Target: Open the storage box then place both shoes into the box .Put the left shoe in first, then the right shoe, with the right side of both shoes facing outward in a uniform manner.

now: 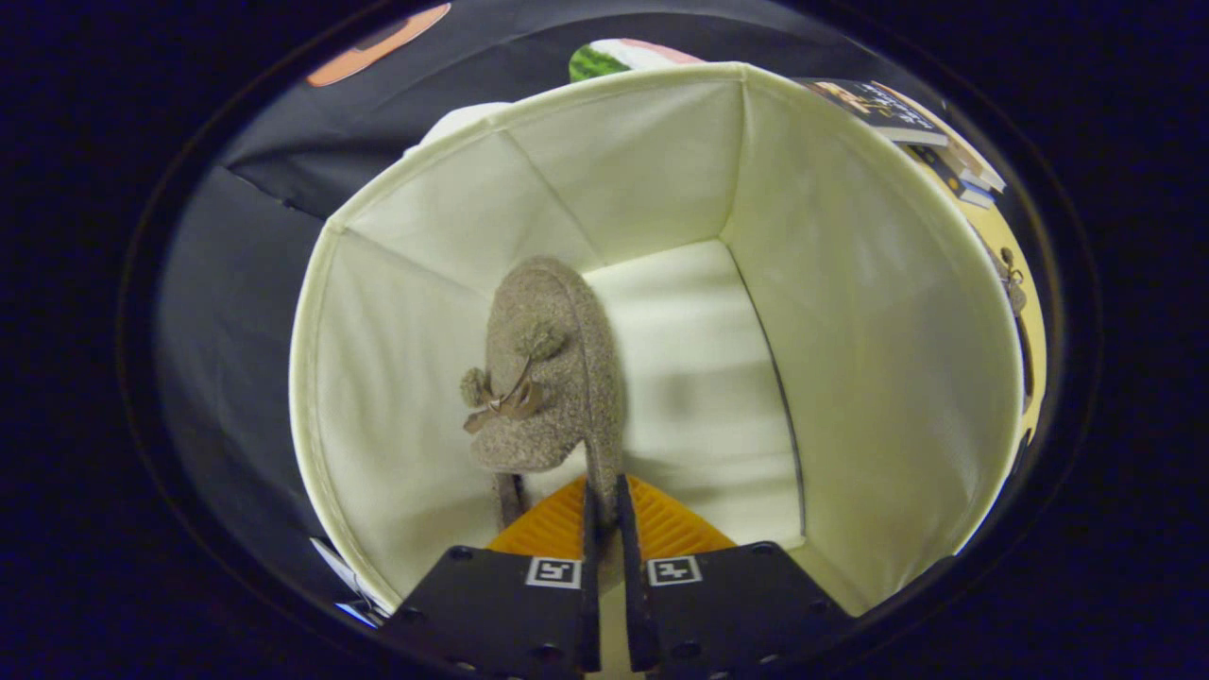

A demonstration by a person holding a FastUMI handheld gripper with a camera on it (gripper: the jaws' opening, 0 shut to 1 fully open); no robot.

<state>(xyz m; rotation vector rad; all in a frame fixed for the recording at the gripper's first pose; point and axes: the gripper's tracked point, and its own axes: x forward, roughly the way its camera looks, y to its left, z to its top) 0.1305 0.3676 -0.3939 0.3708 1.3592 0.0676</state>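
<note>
Inside the cream fabric storage box (850,312), whose top stands open, hangs a taupe fuzzy slipper-style shoe with a small bow and pompoms (543,378). The tongs (604,515) are pinching it by the thin rim at its heel end, both fingers pressed nearly together on that edge, so the shoe's toe points away toward the far wall and its upper leans toward the left wall. It sits beside that left wall, and I cannot tell whether its toe already touches the box floor.

To do this step well, I would judge that the shoe should be lowered until it rests on the floor before the fingers part, kept close to the left wall so the wide bare floor on the right stays free for the second shoe (which must go in facing the same way). Letting go too high could tip it onto the wrong side.

Counted: one shoe, one box, one pair of fingers. Beyond the right wall lies a small stack of books (907,123) on a yellow counter (1001,227).
</note>
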